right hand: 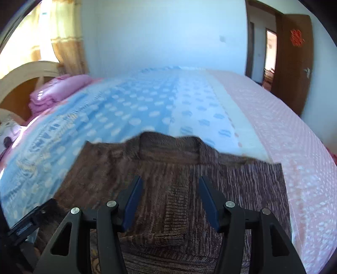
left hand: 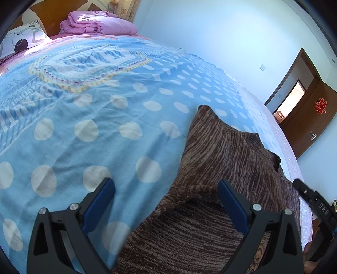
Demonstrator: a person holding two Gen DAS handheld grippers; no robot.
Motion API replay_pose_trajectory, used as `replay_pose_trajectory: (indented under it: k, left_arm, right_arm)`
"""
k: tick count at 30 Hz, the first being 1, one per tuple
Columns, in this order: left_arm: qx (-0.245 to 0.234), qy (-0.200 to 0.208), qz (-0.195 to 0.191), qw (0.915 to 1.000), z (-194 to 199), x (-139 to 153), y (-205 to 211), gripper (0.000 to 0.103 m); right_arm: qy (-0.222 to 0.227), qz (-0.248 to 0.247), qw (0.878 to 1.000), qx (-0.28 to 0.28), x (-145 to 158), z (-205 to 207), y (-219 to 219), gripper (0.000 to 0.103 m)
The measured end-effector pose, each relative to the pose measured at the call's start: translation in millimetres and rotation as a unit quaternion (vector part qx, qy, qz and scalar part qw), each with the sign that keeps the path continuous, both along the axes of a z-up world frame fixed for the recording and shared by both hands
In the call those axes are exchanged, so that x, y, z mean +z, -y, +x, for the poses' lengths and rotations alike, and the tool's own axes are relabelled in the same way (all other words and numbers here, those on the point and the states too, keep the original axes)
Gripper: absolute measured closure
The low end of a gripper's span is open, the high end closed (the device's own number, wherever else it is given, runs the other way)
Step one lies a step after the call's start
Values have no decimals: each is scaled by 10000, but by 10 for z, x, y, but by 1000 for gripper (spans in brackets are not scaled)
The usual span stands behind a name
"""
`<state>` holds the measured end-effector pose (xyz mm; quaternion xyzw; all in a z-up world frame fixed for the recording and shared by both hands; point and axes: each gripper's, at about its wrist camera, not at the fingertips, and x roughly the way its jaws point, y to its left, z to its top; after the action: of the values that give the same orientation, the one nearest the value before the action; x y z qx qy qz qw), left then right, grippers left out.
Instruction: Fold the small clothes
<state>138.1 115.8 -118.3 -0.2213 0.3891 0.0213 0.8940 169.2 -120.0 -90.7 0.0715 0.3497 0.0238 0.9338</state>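
A brown striped knit garment lies on a blue bedspread with white dots. It also shows in the right wrist view, spread wide with folded-over edges at its far side. My left gripper is open and empty, low over the garment's left edge. My right gripper is open and empty, just above the garment's middle. The right gripper's body shows at the right edge of the left wrist view. The left gripper's body shows at the lower left of the right wrist view.
A folded pink quilt and a patterned pillow lie at the wooden headboard. A pink dotted sheet covers the bed's right side. A brown door stands open beyond the bed. Curtains hang at the left.
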Motion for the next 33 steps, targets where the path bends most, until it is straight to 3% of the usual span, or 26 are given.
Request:
replay_pose_trajectory:
  k: [3, 5, 8, 14, 15, 17, 18, 19, 25, 27, 30, 33]
  left_arm:
    - [-11, -14, 37, 10000, -2, 2, 2, 2]
    - [-10, -6, 26, 10000, -5, 5, -3, 2]
    - [-9, 14, -15, 10000, -7, 4, 0, 2]
    - [-3, 5, 29, 10000, -4, 3, 12, 2]
    - [-5, 2, 33, 10000, -4, 3, 10, 2]
    - [-1, 1, 40, 10000, 3, 3, 11, 2]
    - [-2, -2, 45, 10000, 2, 4, 11, 2]
    - [-1, -11, 66, 10000, 8, 5, 18, 2]
    - [23, -40, 154, 9999, 15, 9, 39, 2]
    - [21, -47, 174, 9998, 18, 9, 40, 2]
    - [21, -41, 160, 9999, 16, 8, 41, 2]
    - [21, -38, 153, 9999, 19, 8, 42, 2]
  right_arm:
    - [-279, 484, 9984, 27, -182, -70, 109, 46]
    - [-451, 382, 9982, 61, -286, -115, 84, 46]
    - [-318, 486, 9983, -28, -288, -151, 187, 46]
    - [-455, 703, 9965, -64, -248, 366, 388, 49]
    - [-545, 765, 9955, 84, -292, 488, 341, 52]
    - [-719, 750, 9941, 315, -369, 607, 237, 75]
    - [-767, 508, 9950, 392, -401, 638, 127, 91]
    - [-644, 299, 9966, 407, -379, 605, 56, 93]
    - [209, -18, 9996, -165, -118, 321, 108, 95]
    - [71, 28, 9998, -157, -199, 377, 137, 94]
    - [-501, 93, 9987, 25, -387, 514, 165, 93]
    - [-314, 722, 9962, -360, -315, 335, 437, 77]
